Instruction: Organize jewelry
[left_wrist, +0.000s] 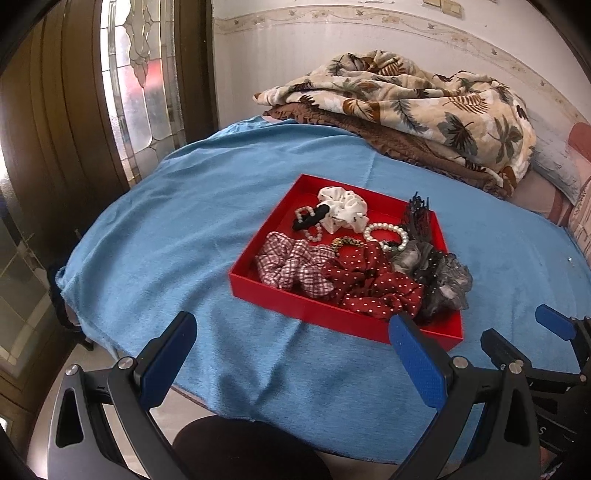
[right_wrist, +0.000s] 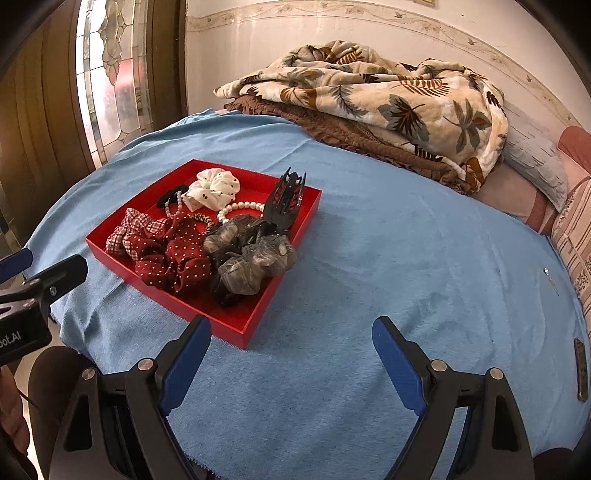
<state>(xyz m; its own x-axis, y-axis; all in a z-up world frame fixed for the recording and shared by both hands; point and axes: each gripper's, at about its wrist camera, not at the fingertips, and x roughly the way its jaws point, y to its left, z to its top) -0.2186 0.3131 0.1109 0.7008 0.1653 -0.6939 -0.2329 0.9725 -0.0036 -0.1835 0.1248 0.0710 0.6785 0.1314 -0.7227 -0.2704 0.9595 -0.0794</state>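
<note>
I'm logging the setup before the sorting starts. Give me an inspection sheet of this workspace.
Surface: blue cloth spread over a bed.
Job's things: red tray holding scrunchies, pearl bracelet, black claw clip.
Clutter: leaf-print blanket heaped at the far side; small dark object at the cloth's right edge.
Grippers: left gripper and right gripper open, empty, short of the tray.
Cables: nothing seen.
Surroundings: stained-glass door, pillows.
</note>
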